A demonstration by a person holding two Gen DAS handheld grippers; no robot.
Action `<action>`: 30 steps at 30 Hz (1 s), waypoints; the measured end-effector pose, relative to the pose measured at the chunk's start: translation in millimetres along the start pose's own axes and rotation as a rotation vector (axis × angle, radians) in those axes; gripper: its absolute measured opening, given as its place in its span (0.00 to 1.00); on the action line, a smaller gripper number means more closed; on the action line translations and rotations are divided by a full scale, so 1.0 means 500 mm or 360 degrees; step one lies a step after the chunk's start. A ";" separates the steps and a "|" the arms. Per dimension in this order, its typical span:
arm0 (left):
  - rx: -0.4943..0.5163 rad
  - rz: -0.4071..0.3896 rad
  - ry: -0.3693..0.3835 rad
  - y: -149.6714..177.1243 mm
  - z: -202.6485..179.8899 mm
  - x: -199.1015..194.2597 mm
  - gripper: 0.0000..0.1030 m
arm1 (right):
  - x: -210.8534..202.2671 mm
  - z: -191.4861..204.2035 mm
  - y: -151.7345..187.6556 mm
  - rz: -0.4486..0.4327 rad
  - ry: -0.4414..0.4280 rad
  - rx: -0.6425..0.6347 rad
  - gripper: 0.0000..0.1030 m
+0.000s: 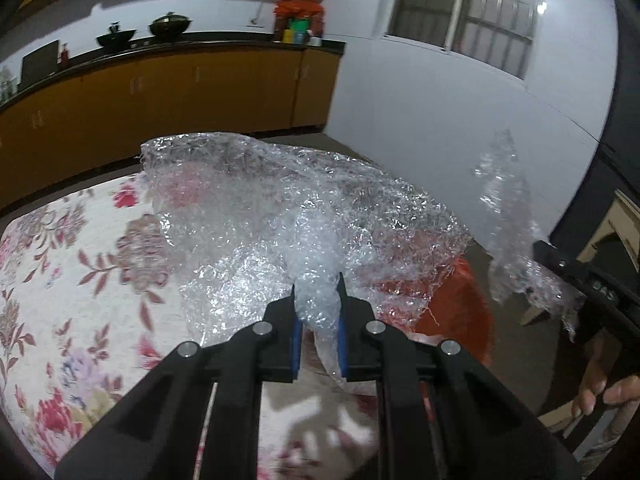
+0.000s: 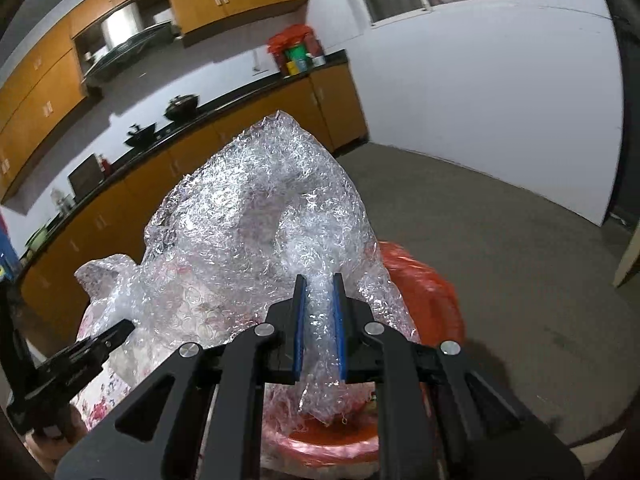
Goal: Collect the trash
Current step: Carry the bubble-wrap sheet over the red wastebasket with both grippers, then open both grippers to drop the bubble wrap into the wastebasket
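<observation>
A large crumpled sheet of clear bubble wrap hangs over the flowered tablecloth and past the table edge. My left gripper is shut on a bunched fold of it. My right gripper is shut on another fold of the same bubble wrap. An orange-red bin lined with a red bag stands on the floor below the wrap; it also shows in the right wrist view. The right gripper shows at the right edge of the left wrist view, the left gripper at lower left of the right wrist view.
A kitchen counter with yellow-brown cabinets runs along the back wall, with woks and a red bag of containers on it. Grey floor lies to the right. A wooden chair stands at far right.
</observation>
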State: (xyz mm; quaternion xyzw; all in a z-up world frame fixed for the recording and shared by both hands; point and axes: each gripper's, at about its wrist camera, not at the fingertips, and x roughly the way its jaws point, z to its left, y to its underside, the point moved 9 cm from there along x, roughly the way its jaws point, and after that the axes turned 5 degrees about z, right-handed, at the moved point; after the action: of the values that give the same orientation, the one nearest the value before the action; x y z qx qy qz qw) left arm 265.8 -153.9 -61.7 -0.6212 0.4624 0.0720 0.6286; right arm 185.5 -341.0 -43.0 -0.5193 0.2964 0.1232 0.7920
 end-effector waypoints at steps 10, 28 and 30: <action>0.0042 0.0087 0.0086 0.034 -0.091 0.060 0.15 | 0.029 -0.054 0.017 0.0086 0.0105 0.0132 0.12; 0.0090 0.0267 0.0181 0.092 -0.134 0.197 0.23 | 0.112 -0.062 0.026 0.0242 0.0041 0.0129 0.18; 0.0099 0.0284 0.0189 0.099 -0.135 0.206 0.29 | 0.116 -0.066 0.031 0.0258 0.0024 0.0121 0.21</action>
State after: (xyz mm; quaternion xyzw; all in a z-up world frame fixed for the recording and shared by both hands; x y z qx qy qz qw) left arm 257.8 -250.1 -152.8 -0.5609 0.5544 0.0762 0.6102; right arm 212.6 -370.5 -98.9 -0.4640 0.3478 0.1717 0.7964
